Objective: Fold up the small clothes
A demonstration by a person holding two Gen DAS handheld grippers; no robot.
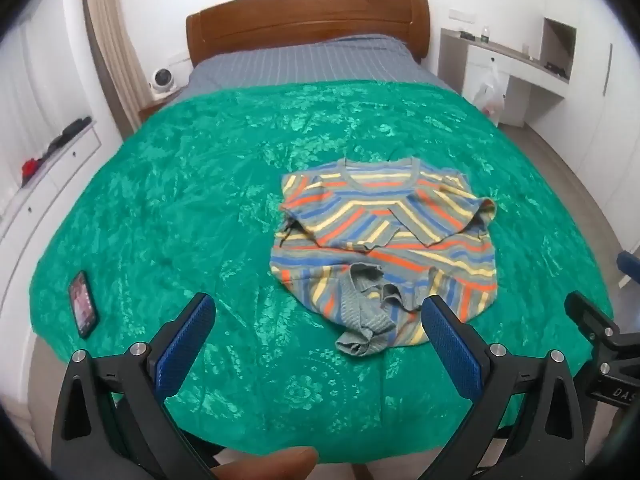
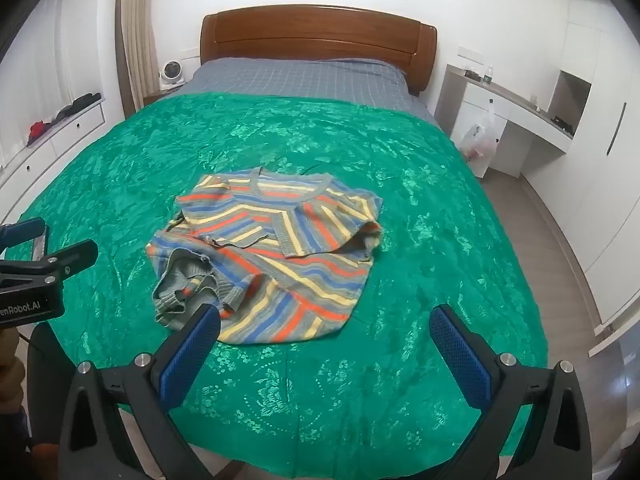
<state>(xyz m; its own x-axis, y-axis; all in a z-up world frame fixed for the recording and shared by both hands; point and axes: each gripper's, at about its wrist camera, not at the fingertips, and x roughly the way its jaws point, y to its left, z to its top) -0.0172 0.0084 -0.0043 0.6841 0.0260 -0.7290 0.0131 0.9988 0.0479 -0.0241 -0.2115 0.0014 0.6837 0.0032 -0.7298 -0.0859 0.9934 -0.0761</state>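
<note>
- Left wrist view: I'm looking down my left hand-held gripper (image 1: 318,314), jaws spread wide with nothing between the blue pads.
- The striped shirt (image 1: 384,248) lies on the green bedspread (image 1: 180,200), right of centre from here, neckline towards the headboard (image 1: 308,16).
- Both sleeves look folded in across the chest, and the grey hem is rucked up in a bunch near my right-hand finger.
- A phone (image 1: 83,305) sits on the spread well off to the left, clear of the work.
- The other tool pokes in at the right edge, beside mine.

- Right wrist view: my right hand-held gripper (image 2: 324,322) is just as wide open and empty, hanging over the near edge of the bed.
- From here the shirt sits left of centre, its bunched hem corner just beyond my left-hand finger; touching or not, I can't tell.
- A desk (image 2: 520,120) with a plastic bag (image 2: 480,136) beside it stands far off at the right wall.

- My read: sleeves are in, so the bottom-to-top fold is the step in hand.
- Next I'd want each tool on one bottom corner, the crumpled hem smoothed flat first, then both lifted together towards the collar.
- Pinch only the shirt, not the slippery spread beneath.
</note>
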